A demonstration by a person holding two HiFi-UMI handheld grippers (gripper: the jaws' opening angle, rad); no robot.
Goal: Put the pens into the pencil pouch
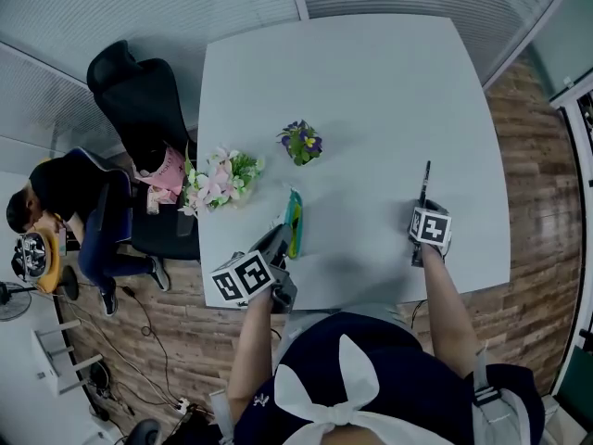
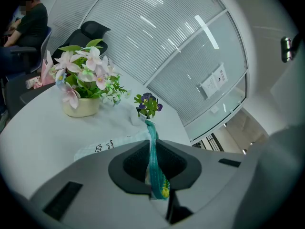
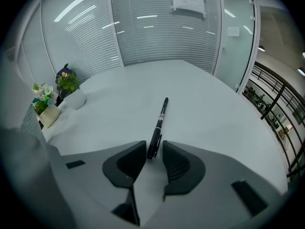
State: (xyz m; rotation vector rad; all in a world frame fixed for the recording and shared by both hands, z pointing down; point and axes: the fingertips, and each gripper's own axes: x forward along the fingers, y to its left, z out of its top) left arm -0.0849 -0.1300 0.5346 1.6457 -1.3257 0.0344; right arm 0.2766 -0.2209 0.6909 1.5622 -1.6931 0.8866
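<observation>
1 pen (image 3: pixel 158 123) lengthwise away from right tool (image 3: pixel 153 148) (clip end nearest)

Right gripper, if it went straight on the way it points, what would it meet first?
The black pen, probably: its near end already lies between the open fingers; the table lies beneath.

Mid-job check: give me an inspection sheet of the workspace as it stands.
Surface: white rectangular table, holds everything listed below.
Job's things: teal-edged fabric pencil pouch at the near edge; black pen lying flat at right.
Clutter: pot of pink flowers; small pot of purple flowers.
Grippers: left gripper shut on the pouch's edge; right gripper open, pen's near end between its fingers.
Cables: loose cables on the wood floor, left.
Surroundings: black office chair; seated person.
</observation>
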